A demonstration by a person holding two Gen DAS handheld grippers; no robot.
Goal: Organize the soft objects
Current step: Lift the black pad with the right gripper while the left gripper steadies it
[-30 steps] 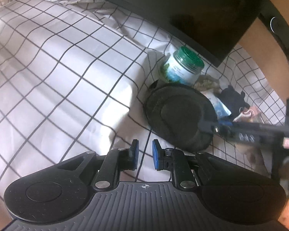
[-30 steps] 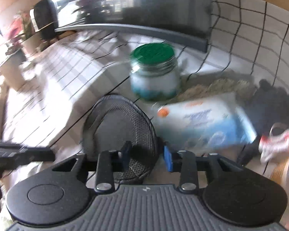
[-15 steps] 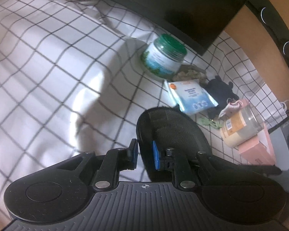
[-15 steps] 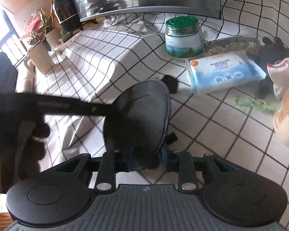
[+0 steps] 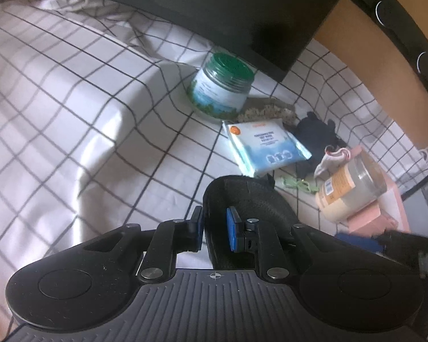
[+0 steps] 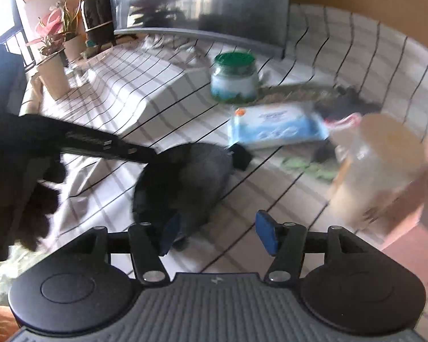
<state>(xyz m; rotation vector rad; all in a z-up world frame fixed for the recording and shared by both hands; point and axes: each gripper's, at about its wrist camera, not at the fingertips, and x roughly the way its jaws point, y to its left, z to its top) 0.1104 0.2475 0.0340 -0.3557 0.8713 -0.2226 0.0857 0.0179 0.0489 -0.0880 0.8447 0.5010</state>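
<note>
Cloth point(image 5: 71, 119) with black grid lines covers the whole top where the things lie. A soft black pad point(image 5: 242, 199), round and a bit floppy, sits low in the middle of the left wrist view. The left claw point(image 5: 214, 232) is clamped on its near edge: one blue pad point(image 5: 231, 232) presses on the inside and the other on the outside, so the edge stands up between them. The rest of the black pad bends away to the right of the claw.

In the right wrist view the same black pad point(image 6: 182, 188) lies left of the middle, and the left claw reaches in from the left side and holds it. The right claw point(image 6: 216, 235) is wide apart; it has just been opening. Its left blue pad point(image 6: 169, 232) is just beside the near edge of the black pad, but does not press on it, and its right blue pad is well apart from it, over bare cloth. Nothing is squeezed between them.

Behind the black pad, toward the upper right, lies a blue and white pack of wipes point(image 5: 266, 149). A jar with a green lid point(image 5: 222, 85) stands farther back. A see-through jar with an orange label point(image 5: 351, 182) lies tipped at the right side. This view is blurry.
</note>
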